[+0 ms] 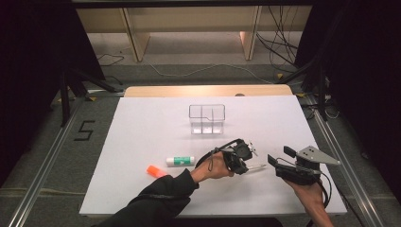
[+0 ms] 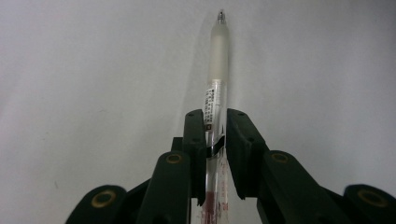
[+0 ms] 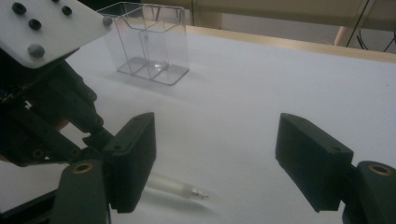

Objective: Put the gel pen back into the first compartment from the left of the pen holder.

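Note:
A translucent white pen (image 2: 218,51) lies on the white table sheet (image 1: 151,123), its tip pointing away from my left gripper (image 2: 217,126), which is shut on the barrel near the labelled part. In the high view the left gripper (image 1: 247,165) is at the centre front and the pen (image 1: 258,167) sticks out to its right. My right gripper (image 1: 280,156) sits just right of the pen, open. In the right gripper view its jaws (image 3: 215,140) stand wide apart with nothing between them. The pen's tip (image 3: 198,192) lies on the sheet below them.
A clear plastic organiser box (image 1: 206,118) with compartments stands upright at the middle of the sheet, also in the right gripper view (image 3: 149,44). A white and green glue stick (image 1: 180,161) and a small orange object (image 1: 155,171) lie left of the left hand.

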{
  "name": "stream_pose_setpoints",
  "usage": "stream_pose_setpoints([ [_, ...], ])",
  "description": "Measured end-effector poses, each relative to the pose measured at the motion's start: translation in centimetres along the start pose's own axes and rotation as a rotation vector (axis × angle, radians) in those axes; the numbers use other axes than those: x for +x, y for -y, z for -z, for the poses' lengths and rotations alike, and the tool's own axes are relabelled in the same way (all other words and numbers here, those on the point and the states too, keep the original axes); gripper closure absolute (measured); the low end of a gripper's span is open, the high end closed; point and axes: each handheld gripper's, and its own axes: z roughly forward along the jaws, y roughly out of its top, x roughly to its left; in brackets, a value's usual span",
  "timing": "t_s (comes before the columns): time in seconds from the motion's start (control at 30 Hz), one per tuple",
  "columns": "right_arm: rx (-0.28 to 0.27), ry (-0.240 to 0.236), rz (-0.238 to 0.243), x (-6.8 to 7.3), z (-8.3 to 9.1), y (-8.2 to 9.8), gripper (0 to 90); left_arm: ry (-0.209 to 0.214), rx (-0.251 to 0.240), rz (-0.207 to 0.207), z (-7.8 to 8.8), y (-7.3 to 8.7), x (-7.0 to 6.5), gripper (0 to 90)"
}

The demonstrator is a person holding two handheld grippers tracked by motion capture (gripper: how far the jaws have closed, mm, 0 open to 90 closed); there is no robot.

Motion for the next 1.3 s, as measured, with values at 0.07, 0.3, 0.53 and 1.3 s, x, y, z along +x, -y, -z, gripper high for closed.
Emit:
stream_pose_setpoints([
  [0.07,0.001,0.000,-0.002,0.0,0.0,0.0,29.8,-0.005,-0.003,0.003,0.4,0.2,0.3,78.3],
  [0.3,0.005,-0.002,-0.004,0.0,-0.1,0.0,29.8,-0.019,-0.004,0.027,1.2,0.9,1.0,79.3],
  [0.53,0.008,-0.006,-0.004,0.1,-0.1,0.1,29.8,-0.029,-0.031,0.043,2.3,1.5,1.6,79.3],
  [1.3,0.007,-0.089,-0.053,0.9,-0.4,0.0,29.8,-0.144,-0.315,0.196,8.7,5.3,3.5,79.3],
])
